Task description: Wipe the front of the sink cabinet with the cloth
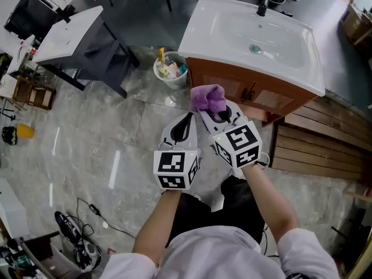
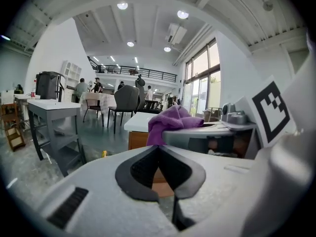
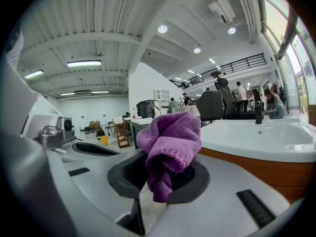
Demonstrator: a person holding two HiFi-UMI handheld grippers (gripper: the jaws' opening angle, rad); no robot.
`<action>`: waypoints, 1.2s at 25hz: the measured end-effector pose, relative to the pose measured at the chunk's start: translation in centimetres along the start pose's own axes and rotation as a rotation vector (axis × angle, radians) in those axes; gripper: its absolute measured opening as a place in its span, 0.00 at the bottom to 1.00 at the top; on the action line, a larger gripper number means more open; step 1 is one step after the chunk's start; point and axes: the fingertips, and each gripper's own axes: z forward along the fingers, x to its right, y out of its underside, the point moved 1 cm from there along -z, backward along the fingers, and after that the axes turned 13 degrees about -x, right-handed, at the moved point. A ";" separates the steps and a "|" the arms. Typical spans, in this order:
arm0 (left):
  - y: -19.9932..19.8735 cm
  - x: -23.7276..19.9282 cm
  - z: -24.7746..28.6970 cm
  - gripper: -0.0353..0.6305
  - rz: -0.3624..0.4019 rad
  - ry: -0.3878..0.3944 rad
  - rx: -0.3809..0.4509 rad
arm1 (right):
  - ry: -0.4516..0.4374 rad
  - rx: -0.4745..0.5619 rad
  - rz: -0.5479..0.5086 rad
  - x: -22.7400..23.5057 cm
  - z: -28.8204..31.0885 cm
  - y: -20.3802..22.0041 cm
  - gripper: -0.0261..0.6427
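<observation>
Right fingers [image 3: 195, 181] are pinching bunched purple microfibre cloth [image 3: 170, 137]; left fingers [image 2: 136, 174] sitting closed, empty. Flatten cloth onto brown wooden sink cabinet front [image 1: 232, 86].

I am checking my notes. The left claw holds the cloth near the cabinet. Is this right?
No. The right claw, not the left claw, holds the cloth near the cabinet. The left claw is shut and empty. The right gripper view shows it.
</observation>
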 end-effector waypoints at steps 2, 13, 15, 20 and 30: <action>0.9 -1.2 2.5 0.06 -0.002 -0.005 0.015 | -0.018 0.004 -0.009 1.1 2.4 1.2 0.15; 7.9 -7.9 13.7 0.06 0.018 -0.004 0.084 | -0.071 0.040 -0.114 5.6 15.4 7.7 0.15; 8.8 -9.3 15.3 0.06 0.035 -0.039 0.095 | -0.072 0.058 -0.118 6.4 17.8 8.7 0.15; 10.2 -10.2 18.0 0.06 0.072 -0.034 0.138 | -0.033 0.116 -0.164 8.2 21.5 10.0 0.15; 12.0 -10.1 20.3 0.06 0.055 0.019 0.161 | 0.039 0.205 -0.188 10.2 21.2 10.1 0.15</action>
